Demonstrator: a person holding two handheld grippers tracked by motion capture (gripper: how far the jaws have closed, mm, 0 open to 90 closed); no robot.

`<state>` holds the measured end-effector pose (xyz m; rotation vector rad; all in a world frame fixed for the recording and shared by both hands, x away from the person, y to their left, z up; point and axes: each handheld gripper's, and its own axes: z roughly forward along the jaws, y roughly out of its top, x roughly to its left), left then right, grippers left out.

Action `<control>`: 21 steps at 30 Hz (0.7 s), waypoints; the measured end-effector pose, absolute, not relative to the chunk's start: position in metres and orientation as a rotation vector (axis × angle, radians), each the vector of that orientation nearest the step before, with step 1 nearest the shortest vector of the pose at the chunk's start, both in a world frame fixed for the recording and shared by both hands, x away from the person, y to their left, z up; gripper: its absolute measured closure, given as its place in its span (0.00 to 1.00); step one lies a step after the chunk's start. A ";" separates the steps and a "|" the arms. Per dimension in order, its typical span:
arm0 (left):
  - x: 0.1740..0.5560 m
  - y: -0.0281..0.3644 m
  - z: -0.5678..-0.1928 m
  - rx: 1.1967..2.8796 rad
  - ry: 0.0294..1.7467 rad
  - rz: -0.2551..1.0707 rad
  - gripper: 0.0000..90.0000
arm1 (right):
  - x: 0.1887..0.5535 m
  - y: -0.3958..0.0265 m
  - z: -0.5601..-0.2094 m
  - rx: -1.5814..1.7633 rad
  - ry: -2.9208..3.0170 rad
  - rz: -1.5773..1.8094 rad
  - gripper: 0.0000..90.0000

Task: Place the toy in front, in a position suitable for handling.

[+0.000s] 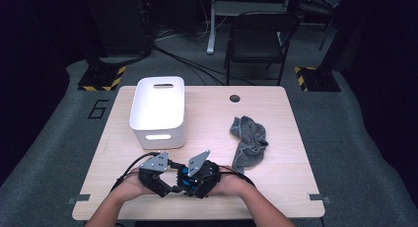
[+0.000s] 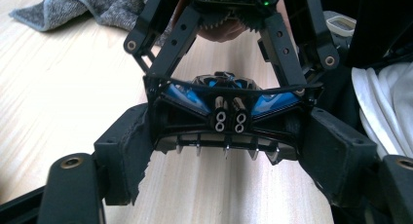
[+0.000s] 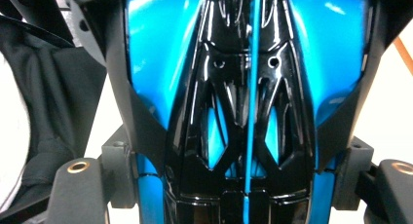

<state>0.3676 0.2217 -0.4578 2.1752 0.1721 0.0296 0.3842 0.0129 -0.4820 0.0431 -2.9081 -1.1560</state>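
A blue and black toy car [image 1: 183, 173] hangs just above the front of the table, caught between my two grippers, which face each other. My left gripper [image 1: 166, 186] grips its tail: in the left gripper view [image 2: 229, 141] the padded jaws sit against both sides of the car's rear [image 2: 226, 100], by the twin exhaust pipes. My right gripper [image 1: 193, 181] comes from the other end. In the right gripper view [image 3: 234, 177] its jaws press on the flanks of the car's glossy body [image 3: 243, 112]. The right gripper's black fingers [image 2: 168, 48] rise behind the car.
A white bin [image 1: 158, 111] stands at the back left of the wooden table [image 1: 296, 187]. A crumpled grey cloth [image 1: 249, 140] [image 2: 92, 7] lies to the right of the middle. A folding chair [image 1: 261, 39] stands beyond the table's far edge.
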 end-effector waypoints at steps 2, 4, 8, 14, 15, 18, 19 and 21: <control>0.367 0.223 -0.457 2.169 0.180 0.034 0.24 | 0.384 0.012 -0.482 0.040 -2.915 -1.159 0.29; 0.368 0.226 -0.456 2.148 0.182 0.030 0.23 | 0.384 0.012 -0.481 0.041 -2.921 -1.165 0.29; 0.368 0.232 -0.451 2.110 0.202 0.035 0.19 | 0.384 0.010 -0.480 0.043 -2.927 -1.167 0.29; 0.367 0.237 -0.451 2.105 0.196 0.027 0.21 | 0.384 0.008 -0.478 0.044 -2.924 -1.199 0.29; 0.366 0.237 -0.450 2.104 0.174 0.022 0.26 | 0.385 0.007 -0.478 0.041 -2.919 -1.214 0.29; 0.364 0.238 -0.448 2.084 0.156 0.032 0.33 | 0.385 0.007 -0.477 0.032 -2.914 -1.225 0.29; 0.364 0.238 -0.448 2.084 0.156 0.032 0.35 | 0.385 0.007 -0.477 0.032 -2.914 -1.225 0.29; 0.364 0.240 -0.446 2.074 0.146 0.026 0.37 | 0.385 0.007 -0.477 0.039 -2.915 -1.224 0.29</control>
